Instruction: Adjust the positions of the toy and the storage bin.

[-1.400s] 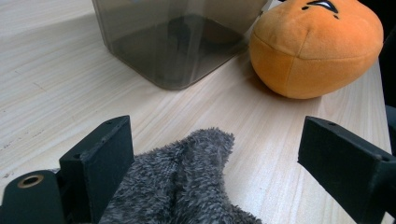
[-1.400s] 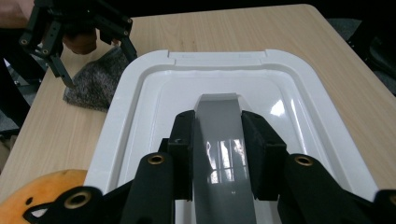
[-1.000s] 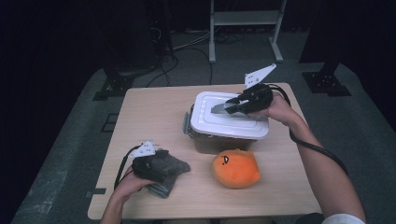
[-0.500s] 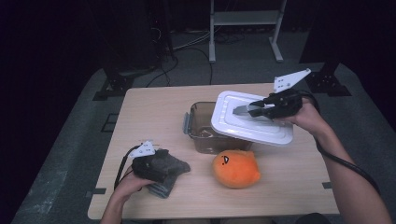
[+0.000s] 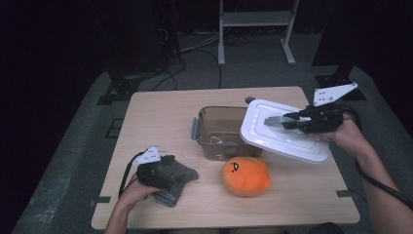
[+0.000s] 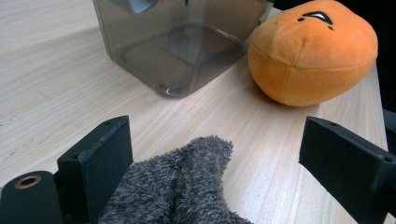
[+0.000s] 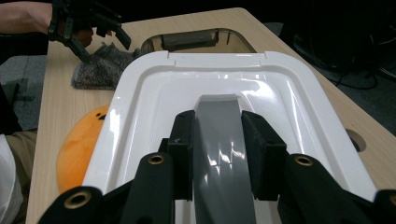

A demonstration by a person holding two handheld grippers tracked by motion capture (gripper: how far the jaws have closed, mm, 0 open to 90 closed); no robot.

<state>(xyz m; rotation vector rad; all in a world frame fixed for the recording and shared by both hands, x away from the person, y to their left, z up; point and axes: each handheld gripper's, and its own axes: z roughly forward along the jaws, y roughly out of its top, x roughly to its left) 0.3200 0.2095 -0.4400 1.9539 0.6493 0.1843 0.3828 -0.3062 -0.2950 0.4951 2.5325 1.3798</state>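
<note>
White lid (image 5: 285, 131) tilted above the table (image 5: 160, 122), its grey handle (image 7: 222, 140) pinched between the right gripper (image 5: 287, 120) jaws, grey fuzzy cloth (image 6: 182, 191) lying between the spread left gripper (image 5: 168, 170) jaws, nearer the left-hand jaw in the left gripper view

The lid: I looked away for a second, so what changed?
The right tongs, shut on the lid by its grey handle, carried it off the clear container rightward. Left tongs, grey cloth and orange plush stayed put.

Table brightly lit against dark surroundings; glare streaks the white lid (image 7: 219, 88).
</note>
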